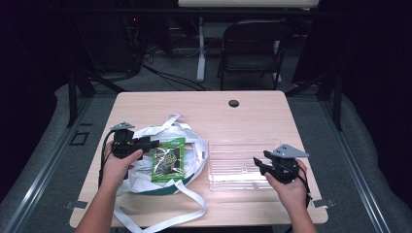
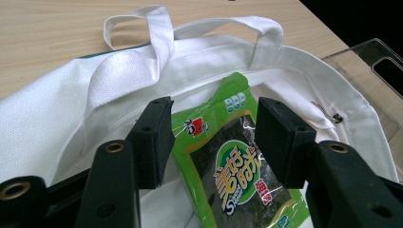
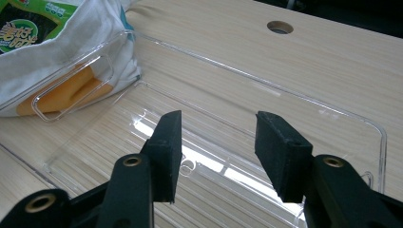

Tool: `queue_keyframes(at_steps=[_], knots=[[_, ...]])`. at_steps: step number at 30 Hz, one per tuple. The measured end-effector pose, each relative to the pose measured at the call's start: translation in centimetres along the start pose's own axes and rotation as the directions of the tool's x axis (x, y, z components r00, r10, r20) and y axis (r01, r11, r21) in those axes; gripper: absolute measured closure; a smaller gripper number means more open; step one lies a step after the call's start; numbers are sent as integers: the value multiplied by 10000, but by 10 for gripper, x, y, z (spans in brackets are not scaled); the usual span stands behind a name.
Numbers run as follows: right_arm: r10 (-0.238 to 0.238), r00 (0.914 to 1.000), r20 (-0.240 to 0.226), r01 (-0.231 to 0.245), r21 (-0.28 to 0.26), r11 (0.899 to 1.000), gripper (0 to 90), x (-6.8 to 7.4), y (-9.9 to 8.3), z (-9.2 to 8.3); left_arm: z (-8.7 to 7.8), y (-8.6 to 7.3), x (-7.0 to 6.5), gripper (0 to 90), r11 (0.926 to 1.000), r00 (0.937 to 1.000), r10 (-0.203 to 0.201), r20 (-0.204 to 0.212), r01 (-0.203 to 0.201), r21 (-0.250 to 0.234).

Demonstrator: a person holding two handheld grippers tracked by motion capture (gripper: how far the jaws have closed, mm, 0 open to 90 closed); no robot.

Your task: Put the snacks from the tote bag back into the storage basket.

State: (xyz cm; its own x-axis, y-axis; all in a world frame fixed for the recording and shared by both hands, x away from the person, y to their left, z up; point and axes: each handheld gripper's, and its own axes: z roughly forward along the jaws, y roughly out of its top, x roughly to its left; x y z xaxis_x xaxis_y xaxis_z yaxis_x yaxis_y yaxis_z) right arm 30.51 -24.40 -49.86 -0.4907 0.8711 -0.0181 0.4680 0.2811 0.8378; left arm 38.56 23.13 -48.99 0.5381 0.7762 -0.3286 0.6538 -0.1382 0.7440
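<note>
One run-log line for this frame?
left gripper: open, jaws astride seaweed packet on white tote bag | right gripper: open over clear tray

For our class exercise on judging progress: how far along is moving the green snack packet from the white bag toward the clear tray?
Done: little; the clear tray has nothing in it. In hand: the left gripper hovers with open jaws either side of the green seaweed packet, which lies on the white tote bag, not yet gripped. The right gripper waits open above the tray. Left: probably gripping the packet and carrying it over.
</note>
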Motion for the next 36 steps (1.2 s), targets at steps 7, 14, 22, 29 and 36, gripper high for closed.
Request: queue_keyframes(at_steps=[7,14,22,29,36], knots=[[85,9999,92,-85,16,10000,515,-2,1,-1,1,-1,-1,442,9999,9998,21,-188,-18,168],[80,9999,70,-80,29,10000,522,-2,2,-1,1,-3,-1,454,9996,9998,-138,-129,141,226],[7,10000,49,-7,29,10000,545,1,5,-1,4,-5,-1,453,9976,9988,-486,29,484,489],[8,10000,-61,-7,102,9999,542,1,5,1,8,-8,0,418,9932,9964,-850,61,842,804],[103,9999,-103,-101,189,9998,518,0,5,3,15,-12,5,344,9847,9913,-1316,69,1300,1158]])
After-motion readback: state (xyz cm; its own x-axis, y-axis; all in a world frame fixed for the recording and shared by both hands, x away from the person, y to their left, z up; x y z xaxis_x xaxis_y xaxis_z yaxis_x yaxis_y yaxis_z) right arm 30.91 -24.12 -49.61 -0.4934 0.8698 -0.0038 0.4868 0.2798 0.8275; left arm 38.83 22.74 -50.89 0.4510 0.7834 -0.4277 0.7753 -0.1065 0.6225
